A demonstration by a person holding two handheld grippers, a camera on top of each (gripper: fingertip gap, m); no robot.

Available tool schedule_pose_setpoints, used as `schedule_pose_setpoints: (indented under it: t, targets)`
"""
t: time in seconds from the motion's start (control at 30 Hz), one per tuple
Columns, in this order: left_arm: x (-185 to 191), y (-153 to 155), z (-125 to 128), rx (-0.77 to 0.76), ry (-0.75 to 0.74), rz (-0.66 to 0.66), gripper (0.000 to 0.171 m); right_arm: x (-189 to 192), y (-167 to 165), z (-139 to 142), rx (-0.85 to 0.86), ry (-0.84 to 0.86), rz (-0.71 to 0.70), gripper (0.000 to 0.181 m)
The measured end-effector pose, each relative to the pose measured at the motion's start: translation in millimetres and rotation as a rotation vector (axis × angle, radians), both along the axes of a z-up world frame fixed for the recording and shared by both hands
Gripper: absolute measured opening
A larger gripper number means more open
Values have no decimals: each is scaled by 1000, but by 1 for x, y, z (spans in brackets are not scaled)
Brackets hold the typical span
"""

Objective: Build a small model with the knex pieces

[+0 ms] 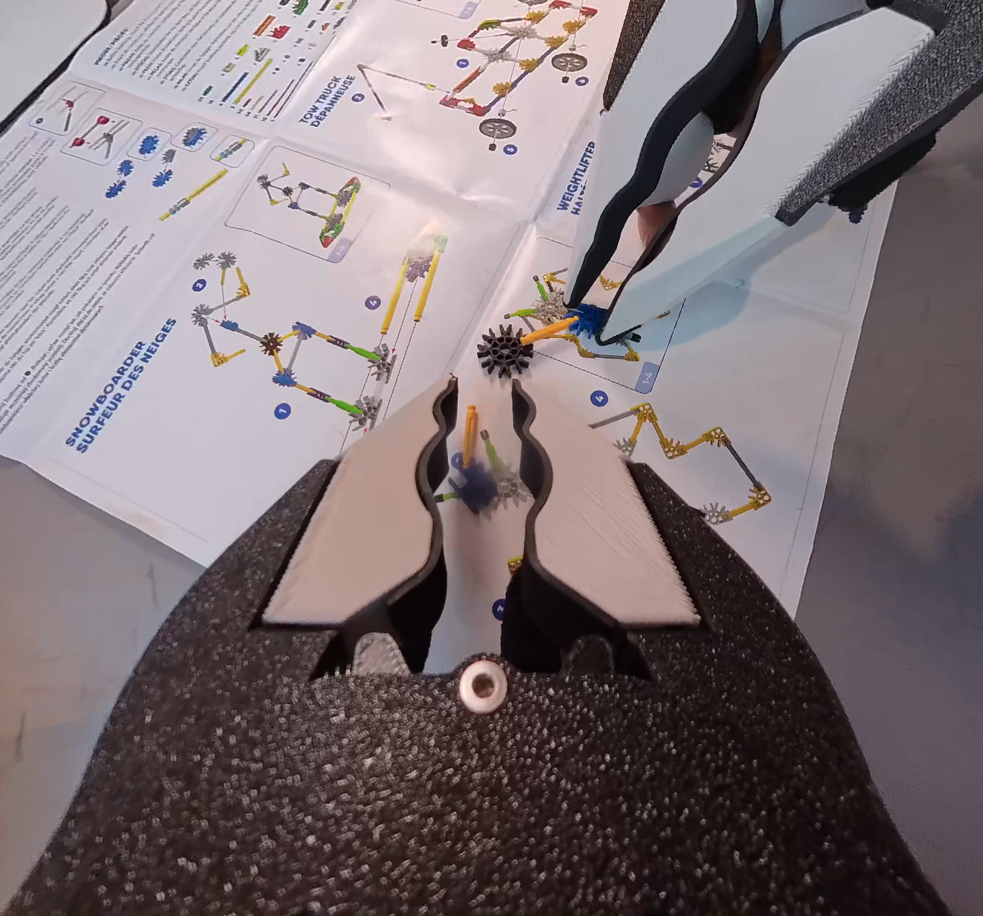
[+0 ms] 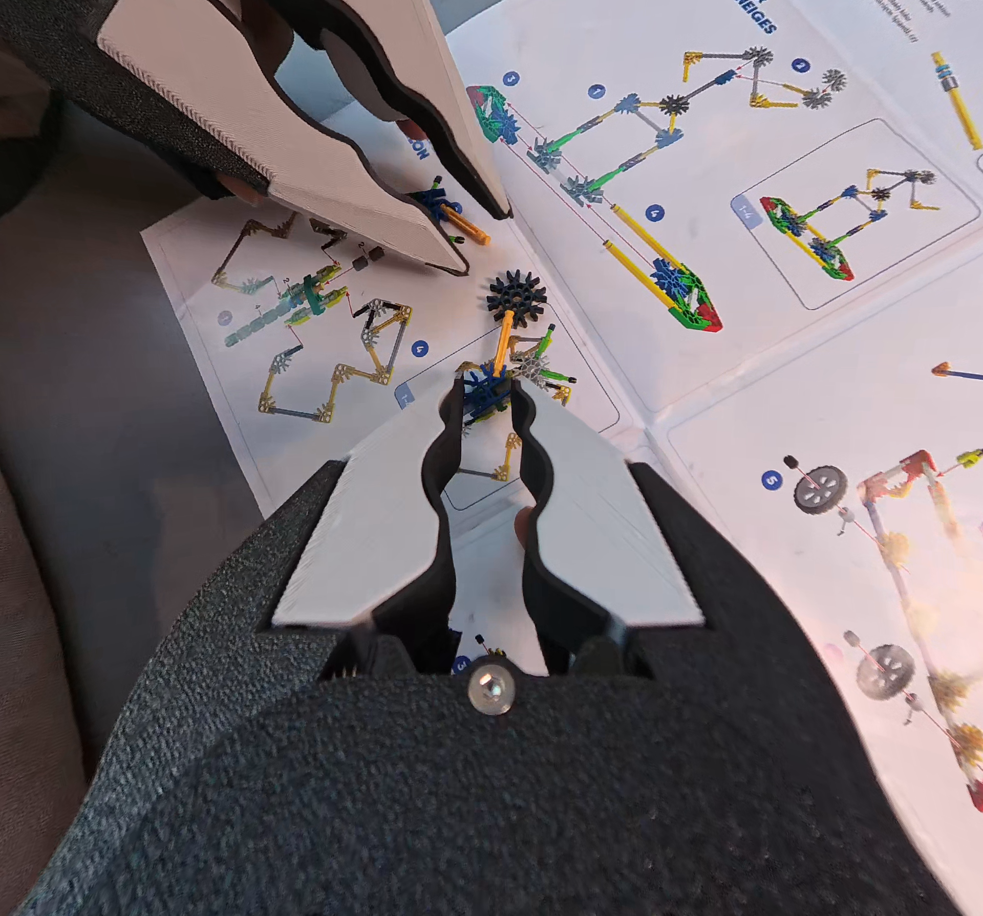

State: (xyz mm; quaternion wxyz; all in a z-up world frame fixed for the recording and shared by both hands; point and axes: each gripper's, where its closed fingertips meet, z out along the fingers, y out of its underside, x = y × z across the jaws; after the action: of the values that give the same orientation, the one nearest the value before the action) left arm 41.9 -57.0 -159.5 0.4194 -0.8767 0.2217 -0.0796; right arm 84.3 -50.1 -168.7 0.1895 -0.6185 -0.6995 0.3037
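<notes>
The right gripper is pinching a blue connector — its yellow rod joining a black connector lying on the instruction sheet — while the left gripper is hovering beside it, jaws narrowly apart, holding nothing.

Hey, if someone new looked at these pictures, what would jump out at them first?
A black toothed plastic connector wheel lies on the unfolded paper instruction sheet, joined by a short yellow rod to a blue snowflake-shaped connector, which the right gripper pinches. The left gripper hovers nearby, open, over that sheet.
</notes>
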Motion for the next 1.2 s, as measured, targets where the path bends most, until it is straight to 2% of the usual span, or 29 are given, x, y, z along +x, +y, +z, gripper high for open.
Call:
schedule_pose_setpoints:
  t: [0.33,0.43,0.53,0.67,0.93,1.2]
  targets:
    - [7,6,-3,1,9,-19,20,1,0,0,13,-13,0,21]
    - [8,6,-4,0,14,-21,20,-4,2,10,11,28,7,22]
    - [9,6,-4,0,13,-23,20,-13,5,20,27,66,17,10]
    - [10,6,-5,2,22,-21,20,-21,5,9,51,21,38,0]
    - [12,6,-11,-7,38,-27,13,-24,4,0,50,-29,45,0]
    - [12,6,-11,-5,36,-20,12,-24,4,-2,43,-195,122,0]
